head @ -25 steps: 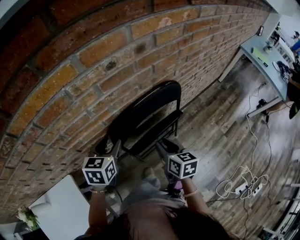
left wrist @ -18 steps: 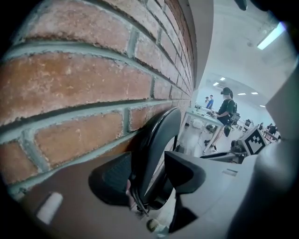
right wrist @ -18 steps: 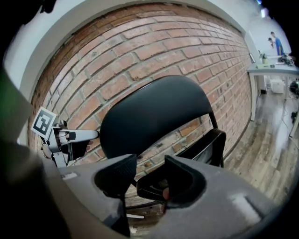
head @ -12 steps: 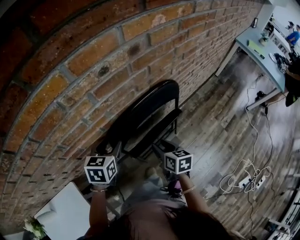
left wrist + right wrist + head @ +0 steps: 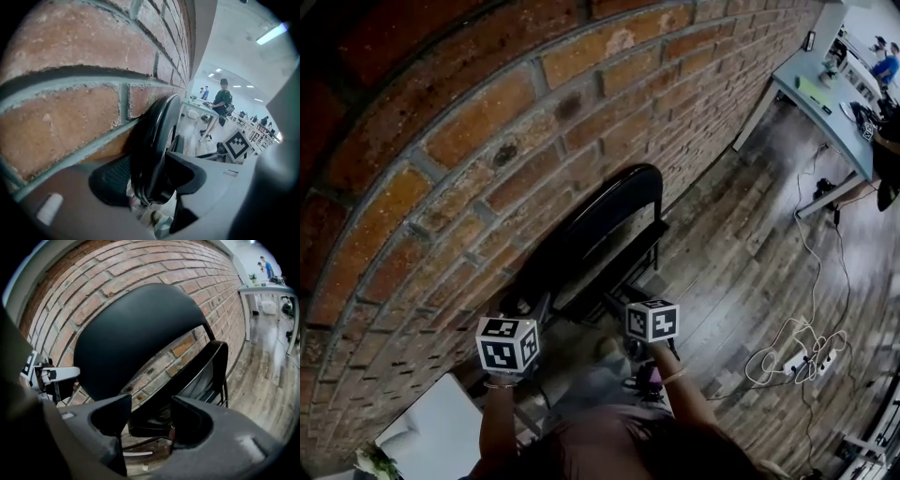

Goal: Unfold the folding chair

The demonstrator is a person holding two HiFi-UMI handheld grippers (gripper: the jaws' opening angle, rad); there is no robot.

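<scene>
Your right gripper (image 5: 150,416) has sunk, jaws opening around the seat (image 5: 199,373); keep left gripper (image 5: 150,180) clamped on chair (image 5: 591,225), then press seat down.

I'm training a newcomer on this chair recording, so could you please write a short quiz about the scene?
1. True or false: the chair stands by a brick wall.
2. Which gripper clamps the chair?
3. Fill in: a white ___ lies on the floor at right.
Key: 1. True. 2. The left gripper; the right gripper's jaws are opening, part of the chair between them. 3. cable.
</scene>
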